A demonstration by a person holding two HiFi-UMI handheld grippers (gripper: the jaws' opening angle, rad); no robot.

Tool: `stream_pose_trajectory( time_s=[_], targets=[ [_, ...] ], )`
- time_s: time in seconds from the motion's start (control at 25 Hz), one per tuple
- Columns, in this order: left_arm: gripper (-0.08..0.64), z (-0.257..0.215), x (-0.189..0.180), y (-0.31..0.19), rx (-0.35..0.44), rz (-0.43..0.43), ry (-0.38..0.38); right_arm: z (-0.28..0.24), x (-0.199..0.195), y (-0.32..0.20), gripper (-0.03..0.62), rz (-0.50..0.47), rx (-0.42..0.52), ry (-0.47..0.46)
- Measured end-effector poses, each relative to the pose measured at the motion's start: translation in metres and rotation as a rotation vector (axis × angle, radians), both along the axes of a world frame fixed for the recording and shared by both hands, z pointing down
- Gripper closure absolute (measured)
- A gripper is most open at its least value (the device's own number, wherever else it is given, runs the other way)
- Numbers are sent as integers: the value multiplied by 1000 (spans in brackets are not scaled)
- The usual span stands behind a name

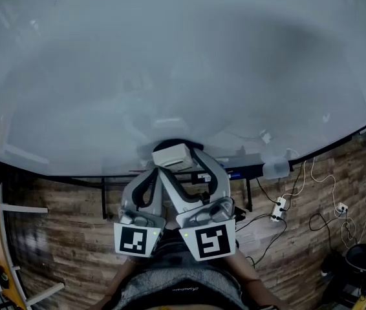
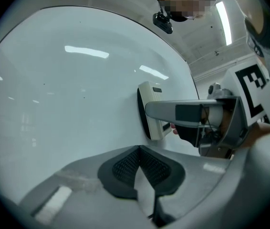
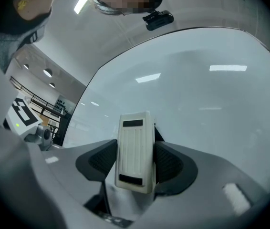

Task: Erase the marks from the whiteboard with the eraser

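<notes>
Clamps the white eraser (image 3: 135, 149) between the jaws of the right gripper (image 3: 135, 165), dark felt side against the whiteboard (image 1: 170, 57), low near its bottom edge. Holds the left gripper (image 2: 140, 168) just beside, jaws pressed together, empty, apart from the eraser.

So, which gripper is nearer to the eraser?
The right. The right gripper clamps the eraser between its jaws. The left gripper, jaws shut on nothing, sits just left of the eraser, apart from it.

I see the white ribbed eraser (image 3: 135, 151) pressed felt-side against the whiteboard (image 3: 211, 94), near its lower edge. The whiteboard stands upright and glossy.
</notes>
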State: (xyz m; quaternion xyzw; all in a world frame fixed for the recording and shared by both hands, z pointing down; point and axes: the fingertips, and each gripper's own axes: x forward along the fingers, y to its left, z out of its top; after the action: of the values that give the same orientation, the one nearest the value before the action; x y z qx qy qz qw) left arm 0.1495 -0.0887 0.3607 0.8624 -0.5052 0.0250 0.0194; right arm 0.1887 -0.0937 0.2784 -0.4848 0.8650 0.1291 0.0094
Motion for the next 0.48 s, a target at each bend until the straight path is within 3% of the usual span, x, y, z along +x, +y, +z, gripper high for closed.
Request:
stream_pose_trajectory(
  time_s=[0.48],
  targets=[
    [557, 4, 15, 8, -7, -32, 6, 4, 18, -1, 336, -30, 0, 11]
  ],
)
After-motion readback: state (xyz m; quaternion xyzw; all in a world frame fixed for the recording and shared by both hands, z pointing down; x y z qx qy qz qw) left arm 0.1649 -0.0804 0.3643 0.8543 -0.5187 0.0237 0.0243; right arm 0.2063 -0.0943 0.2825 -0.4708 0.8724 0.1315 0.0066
